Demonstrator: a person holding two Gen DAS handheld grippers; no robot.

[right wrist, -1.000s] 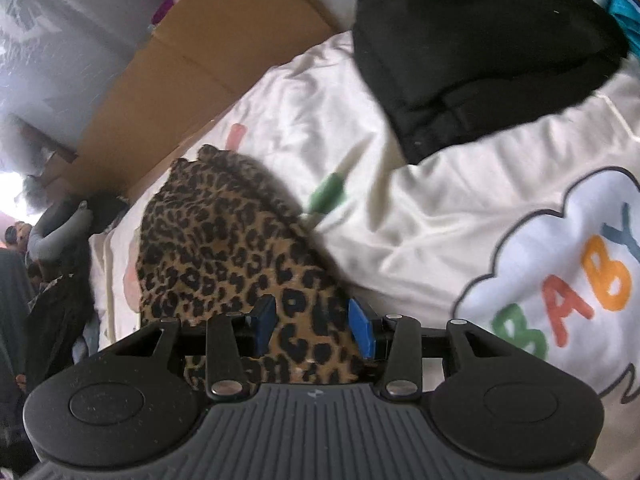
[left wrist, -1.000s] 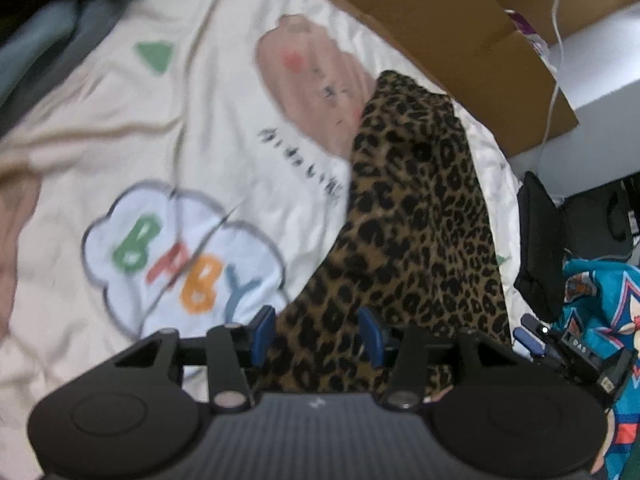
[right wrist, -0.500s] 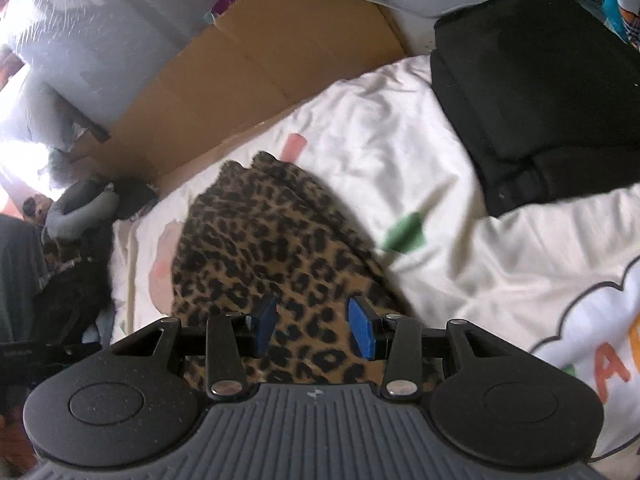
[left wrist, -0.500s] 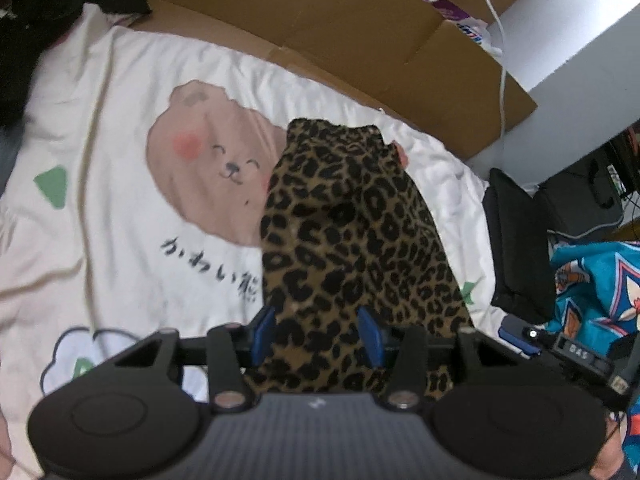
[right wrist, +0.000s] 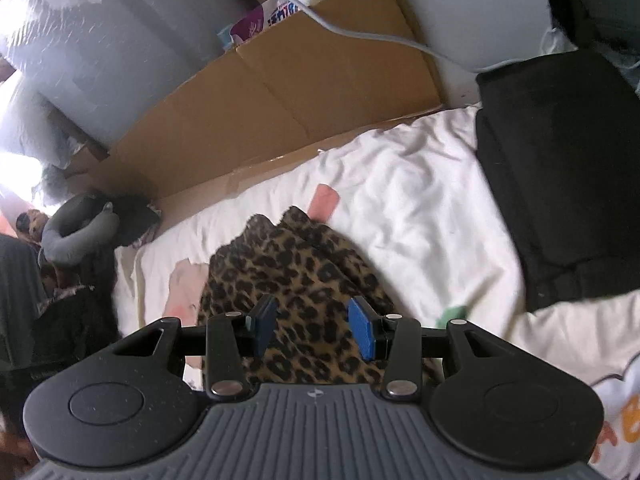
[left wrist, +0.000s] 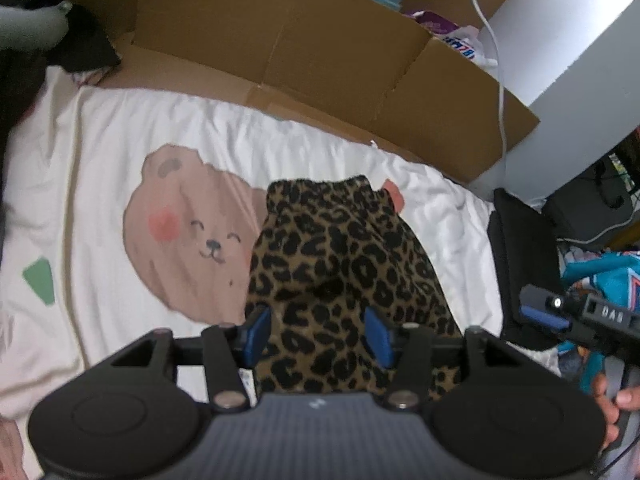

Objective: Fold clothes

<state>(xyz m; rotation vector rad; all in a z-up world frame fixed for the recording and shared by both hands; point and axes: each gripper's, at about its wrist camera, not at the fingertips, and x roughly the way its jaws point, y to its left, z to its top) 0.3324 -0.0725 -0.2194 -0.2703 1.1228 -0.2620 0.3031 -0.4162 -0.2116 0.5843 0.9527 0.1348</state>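
Left gripper (left wrist: 316, 334): jaws wide, straddling the near edge of the leopard garment (left wrist: 340, 264), apparently for a grasp. The garment lies at frame centre on the bed (left wrist: 100, 152), waistband farthest. Right gripper (right wrist: 312, 330): jaws wide, likewise over the near hem.

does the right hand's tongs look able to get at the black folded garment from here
Probably yes. The right tongs stand open over the leopard-print garment, holding nothing, and the black garment lies uncovered on the white sheet off to their right.
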